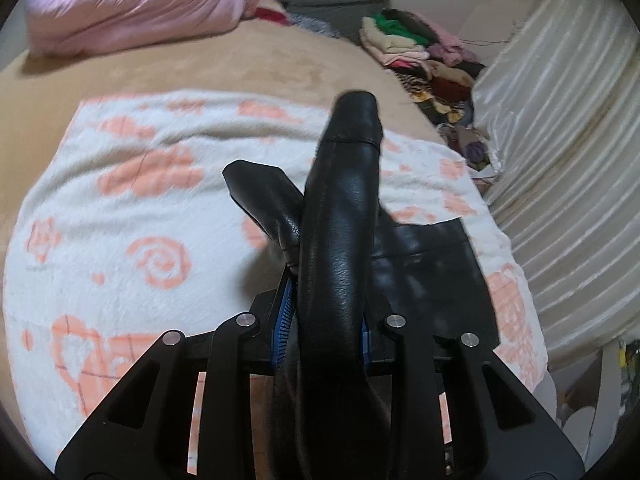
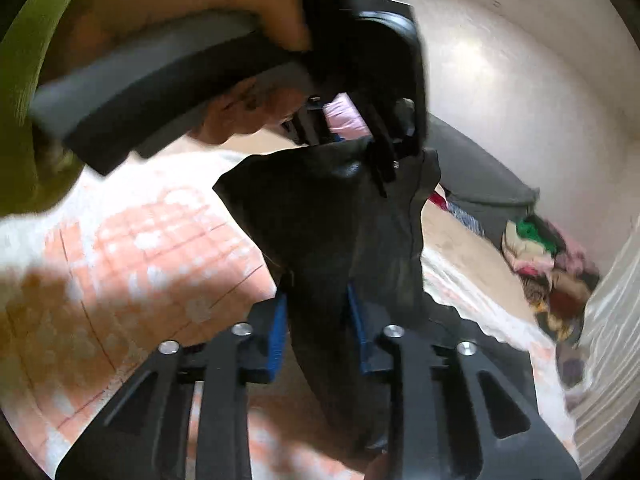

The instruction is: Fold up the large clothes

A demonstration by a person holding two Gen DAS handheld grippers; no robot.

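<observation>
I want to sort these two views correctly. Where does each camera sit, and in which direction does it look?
Left wrist: on the left gripper, looking down along its fingers over the bed; its pads clamp a black garment above the patterned blanket.
Right wrist: on the right gripper, looking towards the wall; it clamps the garment too, and a hand with the left gripper shows above.
Shared: garment, blanket, clothes pile.

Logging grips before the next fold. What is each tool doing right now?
Left tool: closed on the black leather garment.
Right tool: closed on the same garment, which bunches between its blue pads.
</observation>
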